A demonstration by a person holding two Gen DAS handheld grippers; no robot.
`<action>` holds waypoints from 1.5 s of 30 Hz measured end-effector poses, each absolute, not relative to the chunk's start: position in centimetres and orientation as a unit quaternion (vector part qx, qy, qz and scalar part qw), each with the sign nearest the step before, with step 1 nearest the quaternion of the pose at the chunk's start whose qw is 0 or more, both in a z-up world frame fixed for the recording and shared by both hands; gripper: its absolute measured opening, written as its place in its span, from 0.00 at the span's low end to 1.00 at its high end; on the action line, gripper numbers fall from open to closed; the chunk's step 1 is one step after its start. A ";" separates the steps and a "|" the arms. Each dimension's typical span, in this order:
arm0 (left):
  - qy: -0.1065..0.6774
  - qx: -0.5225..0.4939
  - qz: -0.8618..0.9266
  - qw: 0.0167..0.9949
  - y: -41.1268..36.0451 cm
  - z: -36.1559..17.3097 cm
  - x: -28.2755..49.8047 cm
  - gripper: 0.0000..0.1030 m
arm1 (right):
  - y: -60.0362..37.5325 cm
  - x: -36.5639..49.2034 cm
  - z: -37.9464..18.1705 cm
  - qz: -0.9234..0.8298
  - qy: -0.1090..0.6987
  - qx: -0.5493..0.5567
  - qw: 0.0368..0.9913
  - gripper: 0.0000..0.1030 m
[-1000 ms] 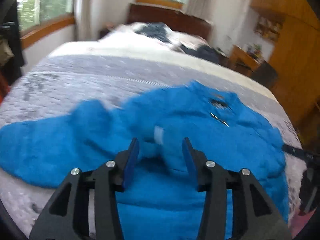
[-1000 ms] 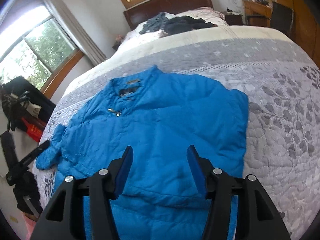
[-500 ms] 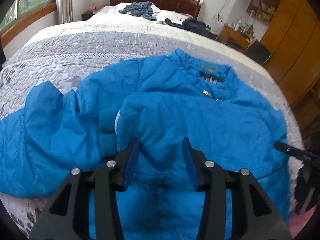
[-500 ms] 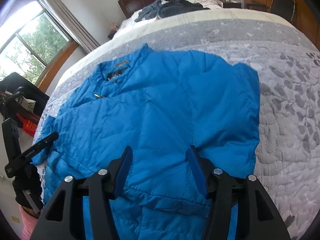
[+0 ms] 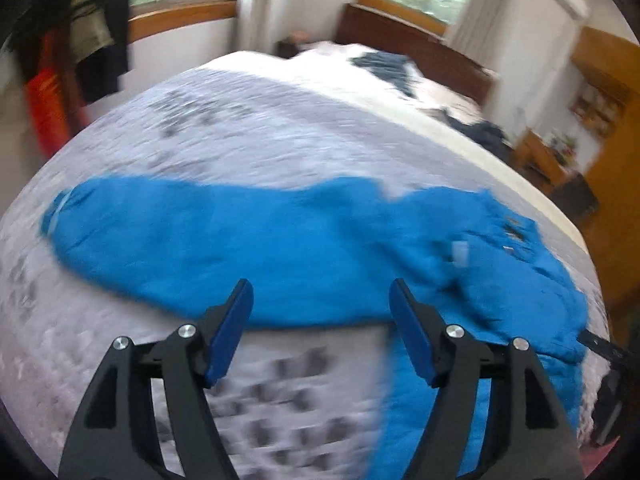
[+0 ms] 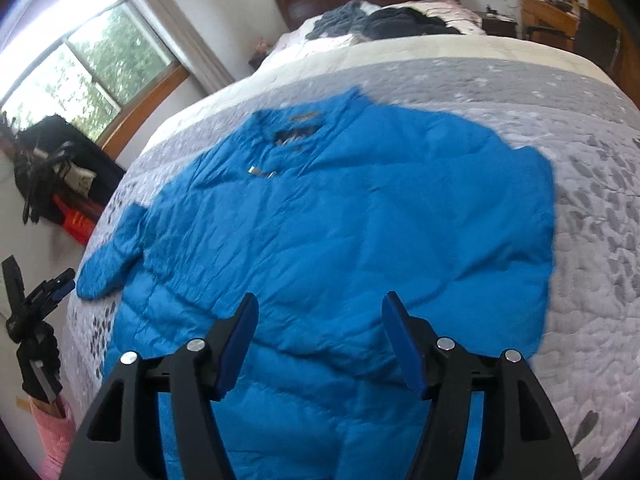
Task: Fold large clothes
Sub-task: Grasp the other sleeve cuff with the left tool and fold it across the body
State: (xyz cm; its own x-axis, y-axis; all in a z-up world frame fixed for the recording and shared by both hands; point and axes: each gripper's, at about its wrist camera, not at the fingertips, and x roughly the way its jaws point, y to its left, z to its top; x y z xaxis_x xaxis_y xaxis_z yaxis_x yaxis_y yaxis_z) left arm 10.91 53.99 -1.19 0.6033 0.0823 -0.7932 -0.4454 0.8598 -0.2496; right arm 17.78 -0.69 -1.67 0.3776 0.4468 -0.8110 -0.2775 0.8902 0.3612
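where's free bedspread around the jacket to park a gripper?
Bare quilt to the right of the blue jacket, out to the bed edge; a grey band between the collar and the dark clothes pile; and a patch below the outstretched sleeve, under the left gripper. The middle is crowded by the jacket under the right gripper.

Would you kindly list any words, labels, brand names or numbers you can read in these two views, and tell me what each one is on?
None can be read.
Neck label inside the collar of the blue down jacket: a dark patch, too small and blurred to read.
Small white tag on the jacket, left wrist view: blurred by motion, no text legible.
Both tongs, the quilted bedspread and the clothes near the headboard show no lettering.
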 end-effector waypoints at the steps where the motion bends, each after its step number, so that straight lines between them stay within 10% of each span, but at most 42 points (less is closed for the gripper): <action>1: 0.422 -0.233 0.160 0.861 55.4 -2.0 10.3 0.68 | -0.1 17.6 -1.8 0.223 0.515 0.076 0.824 0.63; 18: 0.378 -0.362 0.243 0.817 69.4 -7.8 9.9 0.66 | 9.5 14.9 -2.5 0.271 0.515 -0.046 0.812 0.68; 25: 0.353 -0.374 0.265 0.816 70.7 -7.6 11.0 0.17 | 8.8 15.2 -2.9 0.268 0.518 -0.040 0.811 0.67; 45: 0.279 -0.177 0.078 0.941 48.4 8.5 17.3 0.05 | 2.1 14.8 -0.2 0.212 0.474 -0.004 0.855 0.67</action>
